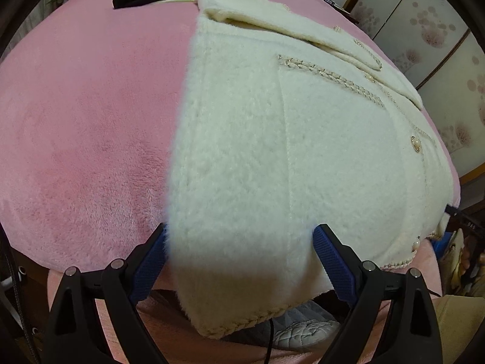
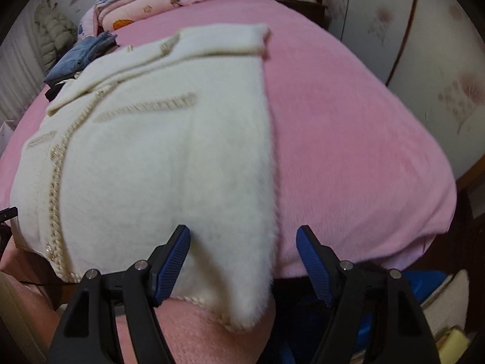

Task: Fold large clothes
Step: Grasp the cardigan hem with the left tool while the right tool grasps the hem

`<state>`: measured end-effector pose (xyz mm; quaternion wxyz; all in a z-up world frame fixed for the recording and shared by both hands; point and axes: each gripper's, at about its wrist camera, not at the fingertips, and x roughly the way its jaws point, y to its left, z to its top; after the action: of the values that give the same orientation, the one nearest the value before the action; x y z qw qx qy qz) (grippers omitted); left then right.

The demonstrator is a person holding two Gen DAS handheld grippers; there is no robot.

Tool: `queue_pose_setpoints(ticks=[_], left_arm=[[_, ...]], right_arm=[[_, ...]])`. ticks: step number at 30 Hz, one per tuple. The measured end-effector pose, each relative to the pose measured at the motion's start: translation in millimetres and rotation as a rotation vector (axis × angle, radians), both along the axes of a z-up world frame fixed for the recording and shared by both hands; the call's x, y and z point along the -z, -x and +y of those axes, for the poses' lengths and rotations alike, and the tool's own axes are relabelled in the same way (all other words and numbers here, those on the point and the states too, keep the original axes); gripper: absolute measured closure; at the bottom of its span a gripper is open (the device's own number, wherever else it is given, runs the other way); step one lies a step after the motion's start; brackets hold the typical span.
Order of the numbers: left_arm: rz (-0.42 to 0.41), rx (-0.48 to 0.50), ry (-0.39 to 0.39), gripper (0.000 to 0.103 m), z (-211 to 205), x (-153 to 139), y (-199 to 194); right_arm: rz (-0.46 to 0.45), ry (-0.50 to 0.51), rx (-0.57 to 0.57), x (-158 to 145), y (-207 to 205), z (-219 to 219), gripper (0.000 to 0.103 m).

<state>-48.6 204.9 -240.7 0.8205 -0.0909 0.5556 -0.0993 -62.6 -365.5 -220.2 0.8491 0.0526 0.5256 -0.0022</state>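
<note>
A cream fuzzy jacket (image 1: 272,151) with braided trim and pearl buttons lies flat on the pink bed cover (image 1: 75,121). Its hem hangs over the near edge. My left gripper (image 1: 241,238) stands wide open around the jacket's left hem corner (image 1: 212,318), and the pads do not squeeze it. In the right wrist view the same jacket (image 2: 151,151) fills the left half of the bed (image 2: 348,136). My right gripper (image 2: 242,235) is open over the right hem corner (image 2: 242,312), with its left finger (image 2: 174,257) on the fabric and its right finger (image 2: 312,261) over bare cover.
Folded denim and dark clothes (image 2: 81,57) lie at the far side beyond the jacket's collar, with stacked quilts (image 2: 136,6) behind them. Flower-patterned wardrobe doors (image 2: 424,60) run along the right of the bed. A padded coat (image 2: 51,36) hangs at the far left.
</note>
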Motion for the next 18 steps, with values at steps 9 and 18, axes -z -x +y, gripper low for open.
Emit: queue_pose_setpoints(ticks=[9, 18], left_arm=[[0.016, 0.039, 0.031, 0.011, 1.3, 8.7, 6.3], [0.041, 0.046, 0.079, 0.086, -6.9, -1.3, 2.7]], right_arm=[[0.035, -0.116, -0.053, 23.7, 9.5, -10.4, 0.036], [0.030, -0.110, -0.126, 10.8, 14.5, 2.2, 0.091]])
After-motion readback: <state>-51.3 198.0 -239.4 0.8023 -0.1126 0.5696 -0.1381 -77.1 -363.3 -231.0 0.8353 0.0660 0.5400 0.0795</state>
